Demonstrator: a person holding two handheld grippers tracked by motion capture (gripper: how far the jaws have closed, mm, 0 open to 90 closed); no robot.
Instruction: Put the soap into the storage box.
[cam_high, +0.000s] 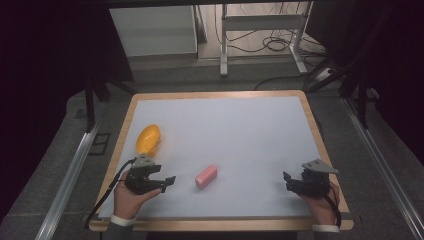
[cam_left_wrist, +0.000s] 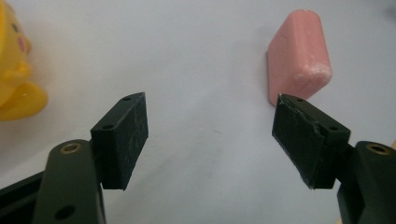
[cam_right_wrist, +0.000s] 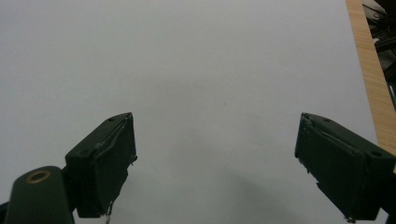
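A pink soap-like bar (cam_high: 206, 175) lies on the white mat near the front middle. In the left gripper view the bar (cam_left_wrist: 299, 58) sits just beyond the right-hand jaw, outside the gap. A yellow rounded toy (cam_high: 148, 138) rests at the mat's left; its edge (cam_left_wrist: 14, 79) shows at the left of the left gripper view. My left gripper (cam_high: 167, 181) stands open a short way left of the bar, nothing between its jaws. My right gripper (cam_high: 287, 181) is open near the front right, over bare mat (cam_right_wrist: 196, 84).
The white mat (cam_high: 230, 125) covers a wooden table whose rim (cam_high: 320, 145) shows around it; that rim (cam_right_wrist: 369, 70) lies close to the right gripper. Metal rails run along both sides, and a desk frame (cam_high: 260, 30) with cables stands beyond the far edge.
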